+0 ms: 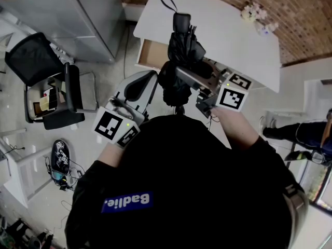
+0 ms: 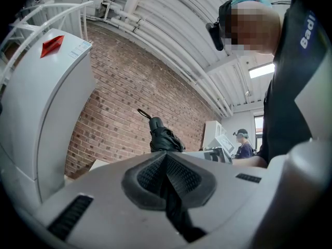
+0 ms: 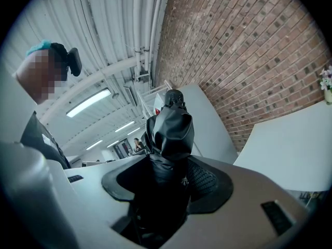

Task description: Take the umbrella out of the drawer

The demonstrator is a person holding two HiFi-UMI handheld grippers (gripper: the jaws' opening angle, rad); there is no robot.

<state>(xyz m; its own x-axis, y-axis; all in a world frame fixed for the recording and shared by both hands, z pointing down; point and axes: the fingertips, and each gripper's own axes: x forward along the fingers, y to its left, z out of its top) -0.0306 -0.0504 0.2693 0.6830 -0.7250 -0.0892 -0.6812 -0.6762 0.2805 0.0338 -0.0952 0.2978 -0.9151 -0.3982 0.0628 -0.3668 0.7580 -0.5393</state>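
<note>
Head view: the right gripper (image 1: pixel 179 75) holds the folded black fabric umbrella (image 1: pixel 181 48) upright, in the air above the front edge of the white rectangular surface (image 1: pixel 223 30). The umbrella's wrist strap loops out at the top. The umbrella is out of the open drawer (image 1: pixel 150 53), which has a brown wooden inside and juts from the surface's near-left side, just left of the umbrella. The left gripper (image 1: pixel 139 87) is lower left, near the umbrella; contact cannot be judged from this angle. A small bunch of pale flowers (image 1: pixel 254 12) stands at the far right of the surface. A black office chair (image 1: pixel 46 77) is on the floor to the left.

Left gripper view: the left gripper (image 2: pixel 166 162) has its fingers together, the ribbed pads meeting at a seam with nothing between them. Past them the umbrella (image 2: pixel 163 138) rises in front of a red brick wall (image 2: pixel 119 102). A tall white cabinet (image 2: pixel 46 97) stands at the left.

Right gripper view: the right gripper (image 3: pixel 166 178) has its fingers clamped on the umbrella (image 3: pixel 170 131), low on the bundled fabric. The folded canopy and handle stick up past the pads. The brick wall (image 3: pixel 249 51) and the surface (image 3: pixel 295 149) are to the right.
</note>
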